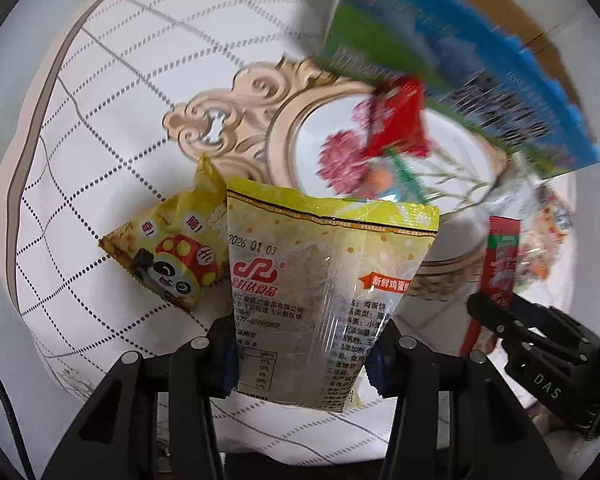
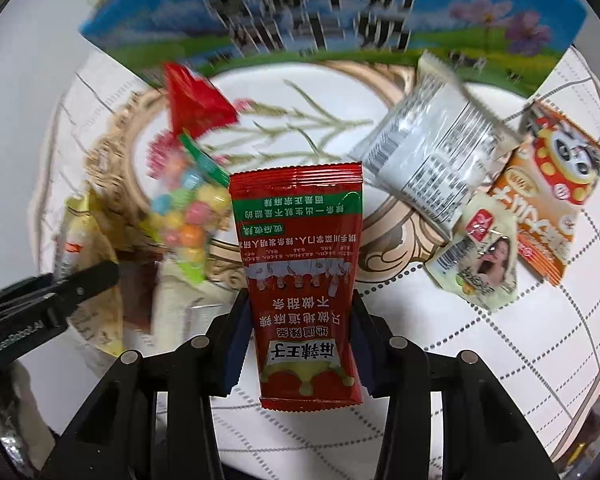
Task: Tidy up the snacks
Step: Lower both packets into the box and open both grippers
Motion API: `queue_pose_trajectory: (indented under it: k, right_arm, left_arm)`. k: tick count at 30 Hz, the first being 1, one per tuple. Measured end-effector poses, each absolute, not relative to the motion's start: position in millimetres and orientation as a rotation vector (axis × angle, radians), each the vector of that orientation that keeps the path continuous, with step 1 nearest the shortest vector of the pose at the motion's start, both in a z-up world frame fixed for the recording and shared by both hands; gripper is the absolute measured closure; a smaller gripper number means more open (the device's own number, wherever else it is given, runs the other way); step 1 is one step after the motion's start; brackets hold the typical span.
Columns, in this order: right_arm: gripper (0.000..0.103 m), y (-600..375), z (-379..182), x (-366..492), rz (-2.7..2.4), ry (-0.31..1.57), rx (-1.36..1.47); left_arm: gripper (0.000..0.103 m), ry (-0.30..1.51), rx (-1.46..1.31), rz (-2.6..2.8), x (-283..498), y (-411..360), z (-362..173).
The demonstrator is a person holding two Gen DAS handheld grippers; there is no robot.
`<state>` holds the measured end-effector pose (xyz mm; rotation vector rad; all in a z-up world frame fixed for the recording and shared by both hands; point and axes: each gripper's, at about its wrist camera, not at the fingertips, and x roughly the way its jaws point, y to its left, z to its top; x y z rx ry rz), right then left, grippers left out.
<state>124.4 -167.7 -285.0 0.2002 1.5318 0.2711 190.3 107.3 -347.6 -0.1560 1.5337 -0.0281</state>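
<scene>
A white cloth [image 1: 112, 92] with a dotted grid and a printed gold frame is covering the surface, and a blue-and-green box [image 2: 332, 20] is standing at its far edge.

The left gripper [image 1: 300, 356] is pointing down with its jaws clamped on a yellow packet [image 1: 320, 292], gripping it near one end so its long axis is running straight out from the jaws toward the box. The right gripper [image 2: 300, 344] is doing the same with a red packet [image 2: 304, 280]: jaws closed on its lower half, the long axis lying along the fingers. Both packets are hanging clear of the cloth.

The box is lying directly ahead of both grippers, beyond the printed frame. If it is the place for the snacks, which I can only judge, the right gripper looks the nearer one, facing its long printed side squarely, while the left is seeing it from off to one side.

Still lying loose on the cloth I am counting six snacks: one panda packet [image 1: 172, 264] beside the left jaws, one orange panda packet [image 2: 552, 196], one white packet [image 2: 432, 160], one small pale packet [image 2: 476, 256], one bag of coloured candy balls [image 2: 184, 216], and one red wrapper [image 2: 196, 100] near the box.
</scene>
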Motion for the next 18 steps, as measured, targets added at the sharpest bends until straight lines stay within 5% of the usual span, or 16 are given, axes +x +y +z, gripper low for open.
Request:
queue_pose_trajectory:
  k: [18]
  right_arm:
    - [0.055, -242.8, -111.8, 262.5, 0.184, 1.158, 0.251]
  left_arm:
    - [0.057, 1.287, -0.177, -0.218, 301.8, 23.6, -196.8]
